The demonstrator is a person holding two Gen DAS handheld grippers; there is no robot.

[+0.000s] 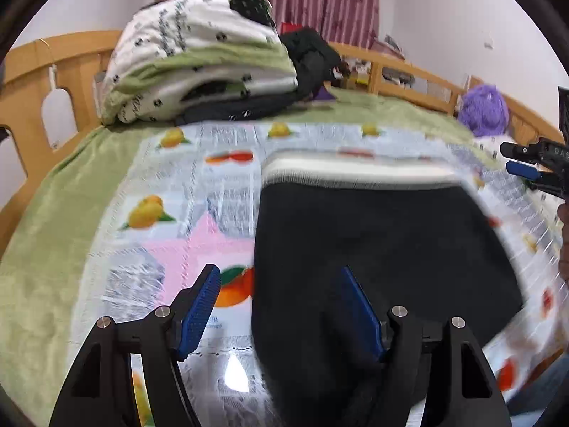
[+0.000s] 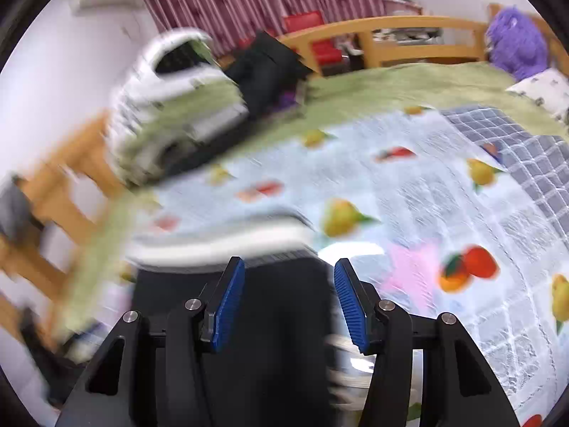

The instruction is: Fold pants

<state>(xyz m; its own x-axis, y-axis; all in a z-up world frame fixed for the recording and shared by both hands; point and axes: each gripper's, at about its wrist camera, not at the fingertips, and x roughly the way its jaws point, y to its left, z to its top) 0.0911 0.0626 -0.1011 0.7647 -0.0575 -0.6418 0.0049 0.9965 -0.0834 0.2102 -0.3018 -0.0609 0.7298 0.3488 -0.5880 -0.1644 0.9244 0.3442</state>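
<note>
The black pants (image 1: 384, 242) are lying on the fruit-print sheet (image 1: 185, 185) covering the bed (image 1: 39, 220) (both views are motion-blurred). The left gripper (image 1: 281, 306) and the right gripper (image 2: 290, 295) are hanging over them, jaws spread, gripping nothing.

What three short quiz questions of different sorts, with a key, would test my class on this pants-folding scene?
1. True or false: the left gripper has its jaws shut on the black pants.
2. The pants lie on: A) bare floor B) a fruit-print mat C) a chair.
3. Fill in: the fluffy toy by the wooden bed rail is ____.

Key: 1 false; 2 B; 3 purple.
</note>
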